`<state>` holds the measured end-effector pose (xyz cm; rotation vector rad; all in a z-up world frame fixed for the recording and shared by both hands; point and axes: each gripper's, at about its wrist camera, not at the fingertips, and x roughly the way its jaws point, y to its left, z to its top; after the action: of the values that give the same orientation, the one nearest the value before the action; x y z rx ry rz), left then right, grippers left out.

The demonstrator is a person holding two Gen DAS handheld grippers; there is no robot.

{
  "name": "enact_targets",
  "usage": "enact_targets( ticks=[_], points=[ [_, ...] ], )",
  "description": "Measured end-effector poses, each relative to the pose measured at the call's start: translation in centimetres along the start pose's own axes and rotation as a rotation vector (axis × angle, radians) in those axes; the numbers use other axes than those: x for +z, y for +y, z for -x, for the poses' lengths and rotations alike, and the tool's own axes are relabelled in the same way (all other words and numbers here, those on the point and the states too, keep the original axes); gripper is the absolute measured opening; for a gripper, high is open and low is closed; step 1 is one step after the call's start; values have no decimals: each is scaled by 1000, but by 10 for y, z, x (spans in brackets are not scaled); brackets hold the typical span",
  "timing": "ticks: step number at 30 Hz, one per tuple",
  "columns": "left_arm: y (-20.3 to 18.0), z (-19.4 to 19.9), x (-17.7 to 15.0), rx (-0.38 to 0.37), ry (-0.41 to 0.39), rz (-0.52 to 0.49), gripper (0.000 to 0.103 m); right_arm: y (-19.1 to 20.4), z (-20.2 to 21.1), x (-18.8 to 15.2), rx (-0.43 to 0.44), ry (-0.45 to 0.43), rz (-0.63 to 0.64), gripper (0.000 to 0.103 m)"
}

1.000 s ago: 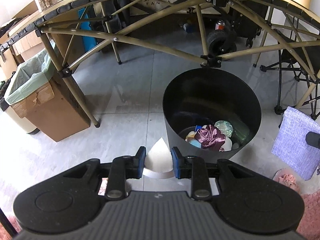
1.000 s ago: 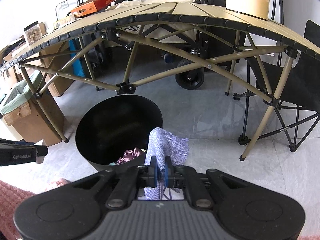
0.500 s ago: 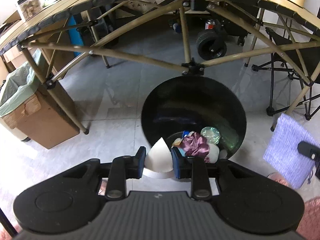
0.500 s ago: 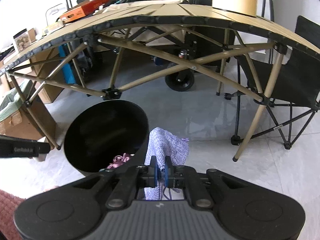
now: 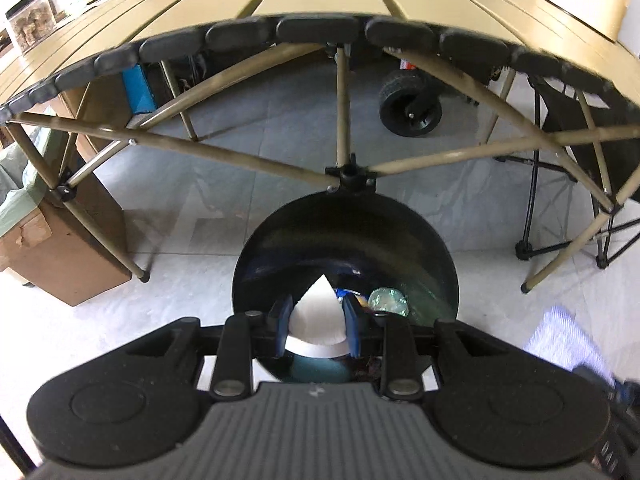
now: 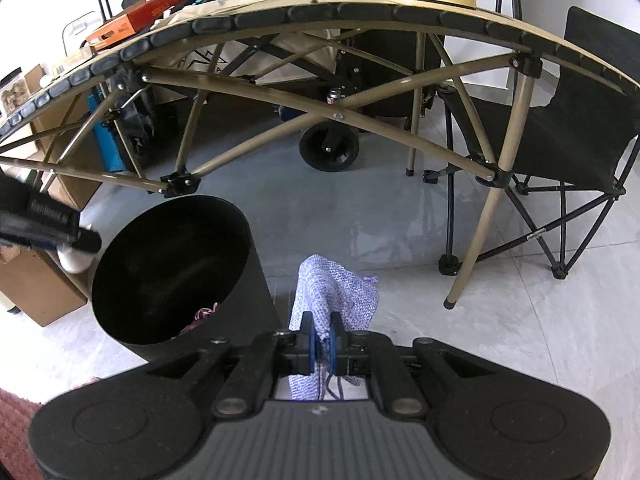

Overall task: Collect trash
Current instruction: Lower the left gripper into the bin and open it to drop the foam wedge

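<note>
My left gripper [image 5: 316, 322] is shut on a crushed white paper cup [image 5: 316, 316] and holds it over the near rim of the black trash bin [image 5: 436, 252]. The bin holds trash, including a shiny green wrapper [image 5: 386, 298]. My right gripper [image 6: 322, 338] is shut on a purple knitted cloth [image 6: 336, 292] and holds it above the floor, just right of the bin [image 6: 160, 264]. The cloth also shows blurred at the right edge of the left wrist view [image 5: 560, 340]. The left gripper [image 6: 48, 228] shows at the left of the right wrist view.
A tan folding table [image 5: 320, 0] with crossed legs stands just behind the bin. A cardboard box with a green liner [image 5: 48, 248] is at the left. A black folding chair [image 6: 572, 140] is at the right. A cart wheel [image 6: 328, 146] sits under the table. A pink rug [image 6: 16, 428] lies at the near left.
My left gripper has moved right and forward, bringing the paper cup from beside the bin to over its opening. My right gripper has drifted right with the cloth.
</note>
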<state>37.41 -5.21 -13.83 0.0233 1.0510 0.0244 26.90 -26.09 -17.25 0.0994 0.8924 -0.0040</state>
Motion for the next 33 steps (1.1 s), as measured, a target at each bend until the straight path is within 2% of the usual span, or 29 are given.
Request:
enact_targets(
  ticks=[6,16,21,22,23,24,25,26,28,33],
  points=[
    [0,-11,19,-10,38,55,28,-1,-4,-1,-6,14,1,6],
    [-11,-26,35,-18,73,79,29,-1,-11,-1,1,38,15,6],
    [-14,-29,35,-16,90,73,37,-2,-12,-1,1,45,15,6],
    [-15,-29,35,-14,88,69,40,-2,-12,-1,1,45,15,6],
    [-16,-27,35,-18,86,65,50,-2,-12,0,2,45,15,6],
    [-17,-26,35,-20,84,64,71,-2,-12,0,2,44,15,6],
    [-17,-24,35,-15,82,68,84,-1,-12,-1,3,43,16,6],
    [-17,-23,35,0,77,76,103,-1,-12,-1,2,43,15,6],
    [-16,-20,35,25,66,78,103,-2,-11,-1,2,41,13,6],
    [-14,-22,35,16,95,87,103,-2,-11,-1,0,38,12,6]
  ],
)
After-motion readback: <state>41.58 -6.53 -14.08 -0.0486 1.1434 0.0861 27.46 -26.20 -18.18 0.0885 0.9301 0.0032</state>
